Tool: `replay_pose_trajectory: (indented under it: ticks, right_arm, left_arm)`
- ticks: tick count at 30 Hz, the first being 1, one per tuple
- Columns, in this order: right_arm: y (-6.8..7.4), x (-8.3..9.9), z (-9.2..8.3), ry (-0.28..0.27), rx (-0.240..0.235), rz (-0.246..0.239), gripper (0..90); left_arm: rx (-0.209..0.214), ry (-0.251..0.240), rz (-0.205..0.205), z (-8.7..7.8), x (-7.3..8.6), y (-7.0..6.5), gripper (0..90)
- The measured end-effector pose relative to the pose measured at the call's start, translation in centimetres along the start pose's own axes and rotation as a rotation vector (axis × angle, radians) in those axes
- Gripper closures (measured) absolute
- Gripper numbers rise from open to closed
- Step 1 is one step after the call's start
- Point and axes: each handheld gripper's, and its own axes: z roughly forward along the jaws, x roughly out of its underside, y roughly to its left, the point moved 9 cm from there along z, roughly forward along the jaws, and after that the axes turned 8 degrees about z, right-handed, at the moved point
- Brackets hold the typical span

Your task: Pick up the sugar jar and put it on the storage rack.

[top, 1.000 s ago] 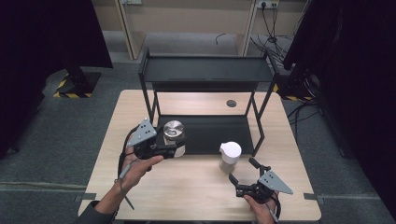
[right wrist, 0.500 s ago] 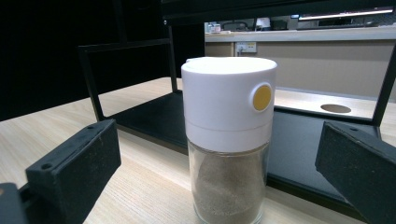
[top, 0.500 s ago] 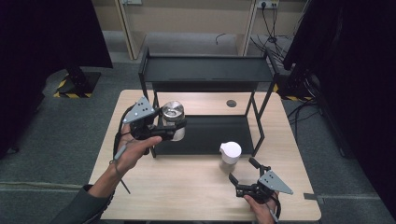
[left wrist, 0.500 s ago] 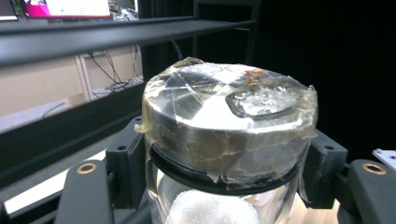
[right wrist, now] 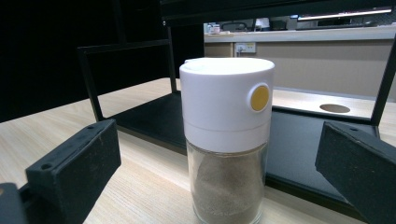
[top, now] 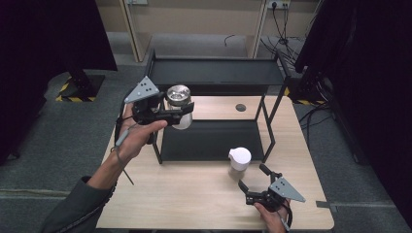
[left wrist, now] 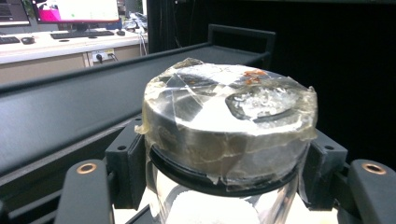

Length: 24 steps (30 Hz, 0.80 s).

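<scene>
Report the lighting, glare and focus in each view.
High view: bright wooden table, dark surroundings, soft detail. Left gripper view: glare on the taped lid of the clear jar, which is sharp; monitors behind are blurred. Right gripper view: the white-capped shaker is sharp and evenly lit, the black fingers slightly soft.

Lab or test room, office-adjoined. Shown by: black curtains hung at both sides; hazard-striped stand base on grey floor; wall sockets with trailing cables; monitor and keyboard on a desk behind.
</scene>
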Motion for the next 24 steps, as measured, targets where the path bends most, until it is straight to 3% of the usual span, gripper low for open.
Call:
replay_pose_trajectory:
  ticks: [24]
  right_arm:
    - [0.0, 0.0, 0.0, 0.001, -0.001, 0.003, 0.3]
  left_arm:
    - [-0.091, -0.016, -0.005, 1.3, -6.3, 1.8, 31.4]
